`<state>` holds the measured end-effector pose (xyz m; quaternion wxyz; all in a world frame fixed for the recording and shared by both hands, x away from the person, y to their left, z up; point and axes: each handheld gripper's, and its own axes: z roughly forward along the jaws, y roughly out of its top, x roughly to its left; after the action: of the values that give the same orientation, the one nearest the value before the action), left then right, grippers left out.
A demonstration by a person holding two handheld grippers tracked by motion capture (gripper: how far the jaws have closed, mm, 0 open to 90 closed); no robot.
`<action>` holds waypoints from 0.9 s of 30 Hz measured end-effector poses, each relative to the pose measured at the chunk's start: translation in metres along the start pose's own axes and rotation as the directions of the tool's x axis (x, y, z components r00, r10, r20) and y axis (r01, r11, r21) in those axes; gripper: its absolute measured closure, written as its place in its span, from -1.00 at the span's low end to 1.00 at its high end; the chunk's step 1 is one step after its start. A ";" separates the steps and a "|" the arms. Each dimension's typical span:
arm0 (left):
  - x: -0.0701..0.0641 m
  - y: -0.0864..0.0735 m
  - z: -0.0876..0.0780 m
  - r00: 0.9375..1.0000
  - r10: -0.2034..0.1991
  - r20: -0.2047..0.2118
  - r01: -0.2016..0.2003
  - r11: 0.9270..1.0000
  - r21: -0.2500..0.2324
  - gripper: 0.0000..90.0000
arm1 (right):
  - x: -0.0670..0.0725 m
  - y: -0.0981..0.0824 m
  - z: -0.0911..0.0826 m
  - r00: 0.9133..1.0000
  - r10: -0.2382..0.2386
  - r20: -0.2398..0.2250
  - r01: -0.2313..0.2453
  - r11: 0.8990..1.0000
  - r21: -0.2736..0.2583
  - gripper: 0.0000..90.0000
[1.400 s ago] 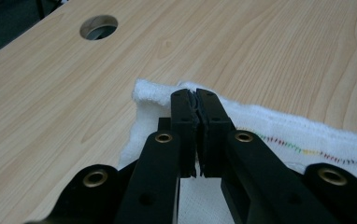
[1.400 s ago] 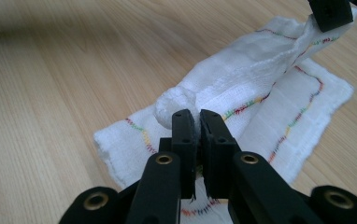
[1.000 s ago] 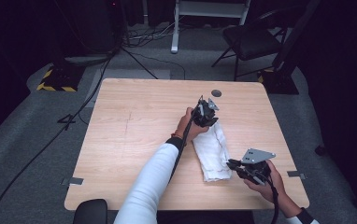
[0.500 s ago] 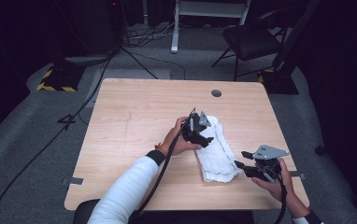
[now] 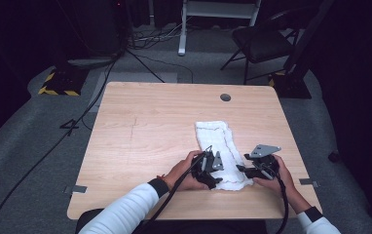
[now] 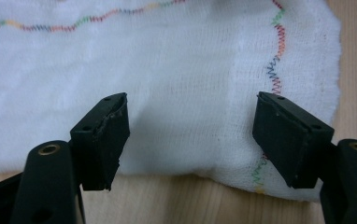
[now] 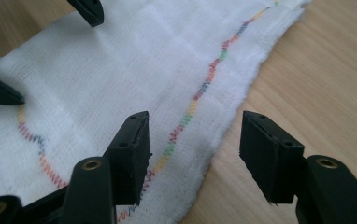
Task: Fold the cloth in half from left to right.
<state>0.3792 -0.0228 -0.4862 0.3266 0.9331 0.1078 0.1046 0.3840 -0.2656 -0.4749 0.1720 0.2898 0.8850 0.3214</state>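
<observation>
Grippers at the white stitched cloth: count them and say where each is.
2. The left gripper is at the near left edge of the white folded cloth with rainbow stitching; the right gripper is at its near right edge.

white cloth (image 6: 167, 79) w/ rainbow zigzag stitching; light wood table (image 5: 150, 126).

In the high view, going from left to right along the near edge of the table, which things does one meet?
Left gripper → white cloth → right gripper, all on the wooden table. Both grippers stand open at the cloth's near end, holding nothing.
</observation>
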 end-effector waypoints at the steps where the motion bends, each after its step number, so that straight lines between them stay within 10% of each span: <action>1: 0.001 -0.003 -0.001 1.000 -0.010 0.004 0.010 1.000 -0.005 -0.37 | 0.001 -0.001 0.000 1.000 0.001 -0.006 -0.001 1.000 -0.001 -0.05; 17: -0.016 -0.047 -0.046 0.990 -0.129 0.057 0.133 0.989 -0.064 -0.47 | 0.043 0.004 0.006 0.989 -0.072 -0.129 0.075 0.997 0.018 -0.13; 27: 0.031 -0.033 -0.078 0.978 -0.191 -0.079 0.176 0.970 -0.169 -0.48 | 0.003 0.037 -0.014 1.000 -0.006 -0.030 0.002 0.994 -0.109 -0.01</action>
<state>0.3840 0.0568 -0.4433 0.4035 0.8837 0.2005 0.1264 0.3894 -0.2471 -0.4403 0.1747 0.2732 0.8692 0.3734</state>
